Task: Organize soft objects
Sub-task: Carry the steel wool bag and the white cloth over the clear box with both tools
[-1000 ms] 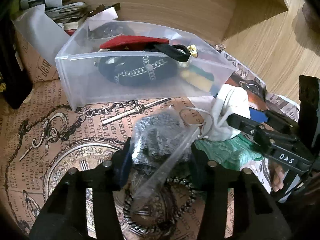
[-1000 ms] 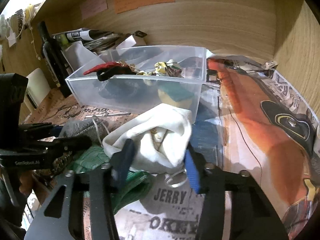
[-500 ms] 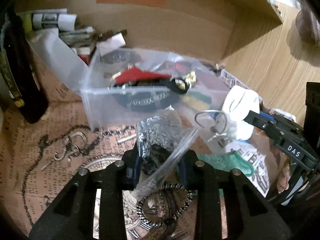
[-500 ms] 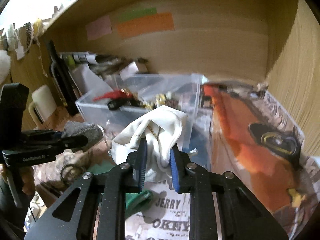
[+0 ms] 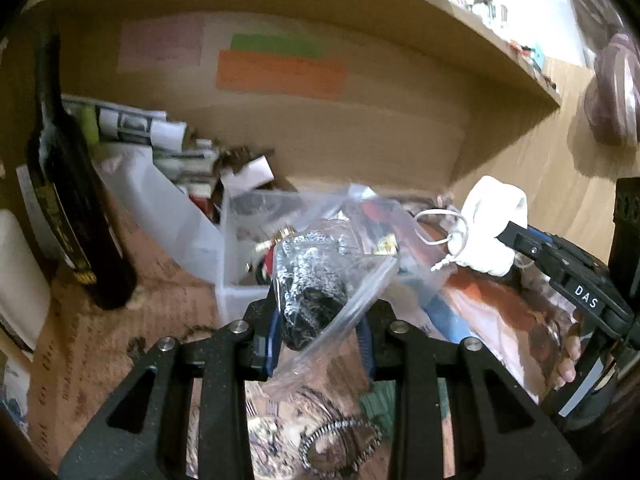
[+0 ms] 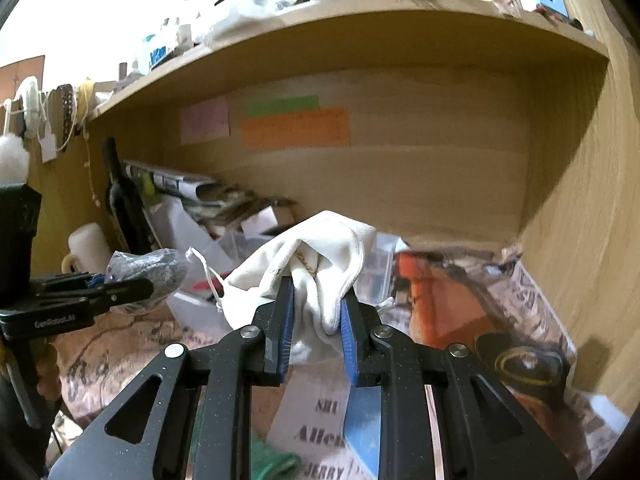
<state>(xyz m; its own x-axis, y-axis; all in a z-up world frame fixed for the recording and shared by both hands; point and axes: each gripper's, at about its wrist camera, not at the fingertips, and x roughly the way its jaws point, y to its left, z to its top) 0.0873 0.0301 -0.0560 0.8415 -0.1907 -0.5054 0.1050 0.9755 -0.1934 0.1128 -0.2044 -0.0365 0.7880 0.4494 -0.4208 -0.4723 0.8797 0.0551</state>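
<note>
My left gripper (image 5: 320, 320) is shut on a clear plastic bag with dark fuzzy fabric inside (image 5: 316, 280), lifted off the desk. That bag (image 6: 154, 270) also shows at the left of the right wrist view, clamped by the left gripper (image 6: 120, 294). My right gripper (image 6: 316, 320) is shut on a white drawstring pouch (image 6: 316, 252), held up in the air. The same pouch (image 5: 490, 216) appears at the right of the left wrist view, its cord loop dangling. A clear plastic bin (image 5: 248, 276) of mixed items sits behind and below both.
A dark bottle (image 5: 68, 200) stands at the left with rolled papers (image 5: 136, 124) behind it. Sticky notes (image 6: 296, 126) hang on the back wall under a cluttered shelf (image 6: 360, 12). A beaded bracelet (image 5: 340, 444) and green fabric (image 6: 272, 460) lie on the printed desk paper.
Both grippers closed on their items and rose off the desk, tilting upward. The bagged fabric and the white pouch went up with them; the bin now sits lower in view.
</note>
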